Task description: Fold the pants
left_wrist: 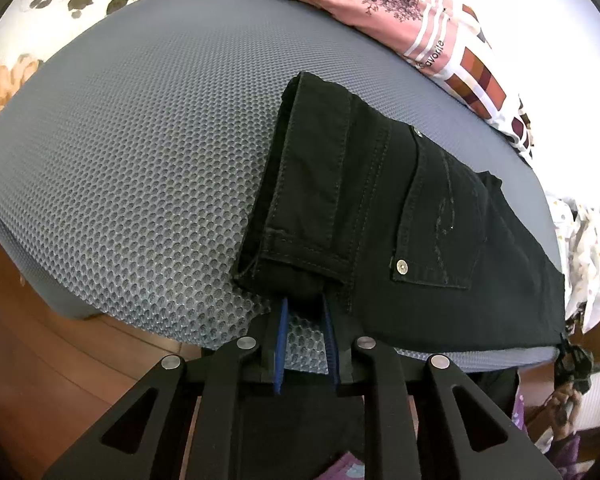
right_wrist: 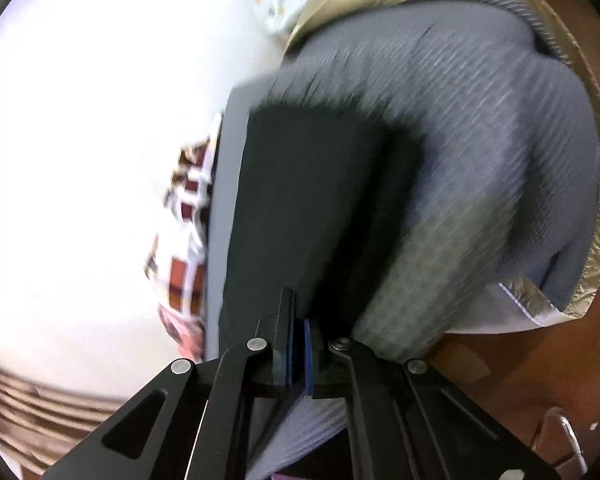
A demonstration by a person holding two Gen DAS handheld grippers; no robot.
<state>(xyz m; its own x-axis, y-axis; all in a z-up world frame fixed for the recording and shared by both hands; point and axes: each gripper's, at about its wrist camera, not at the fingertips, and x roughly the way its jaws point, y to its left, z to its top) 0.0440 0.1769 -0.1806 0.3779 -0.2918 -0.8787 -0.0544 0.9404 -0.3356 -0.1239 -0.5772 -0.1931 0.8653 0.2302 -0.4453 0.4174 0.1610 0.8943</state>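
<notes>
Left gripper fingers stand narrowly apart, tips tucked under the hem of the folded black pants — whether they pinch cloth is hidden. Right gripper fingers pressed together, empty. Pants lie on the grey mattress; right view blurred.

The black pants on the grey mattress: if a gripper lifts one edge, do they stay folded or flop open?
The black pants probably sag and unfold: soft stacked layers. The thick seams suggest some weight. The mesh mattress probably resists sliding.

Word "favorite" on white stripe of pink cloth — partly cut off, nothing else legible
</notes>
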